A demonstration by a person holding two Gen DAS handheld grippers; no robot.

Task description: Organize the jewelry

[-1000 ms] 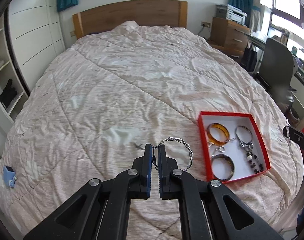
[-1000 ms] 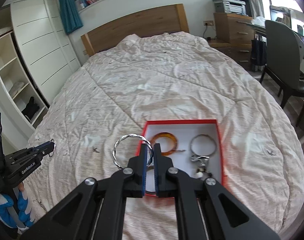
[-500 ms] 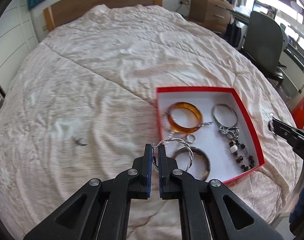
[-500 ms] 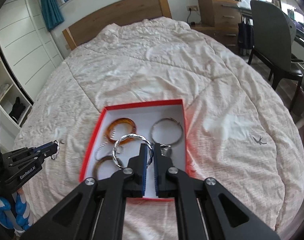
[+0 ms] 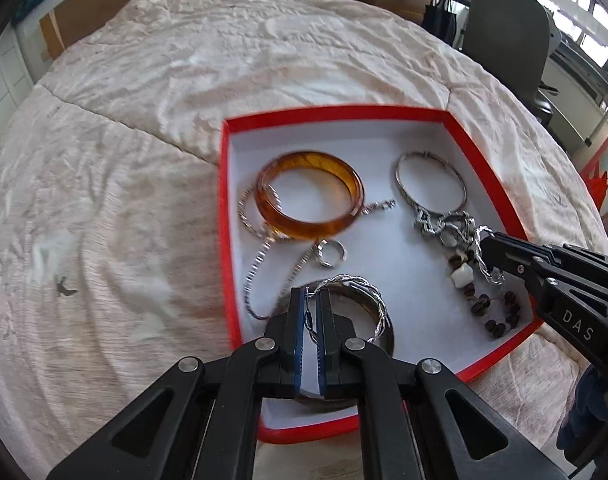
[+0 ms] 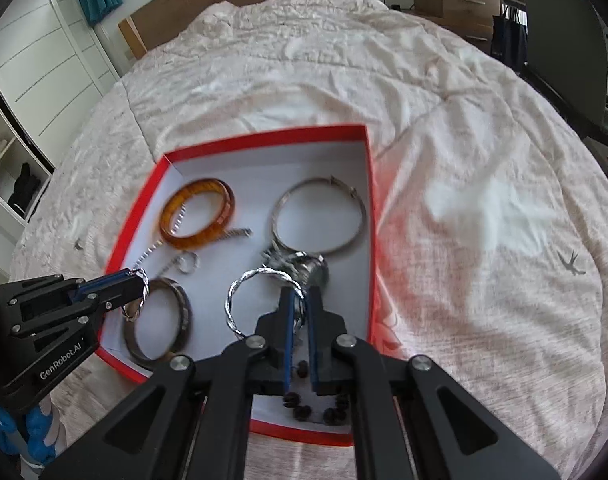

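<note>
Twisted bangle (image 5: 367, 292) pinched between fingers (image 5: 296, 332), seemingly above box (image 5: 224, 208)

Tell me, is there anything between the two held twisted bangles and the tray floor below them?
Yes. A dark bangle lies under the left one; a bead string and chain clump lie under the right one.

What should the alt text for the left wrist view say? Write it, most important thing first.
The left gripper pinches a twisted silver bangle over a red box on a quilted bed. Inside lie an amber bangle, chains and beads. The right gripper enters from the right, holding another twisted bangle.
</note>
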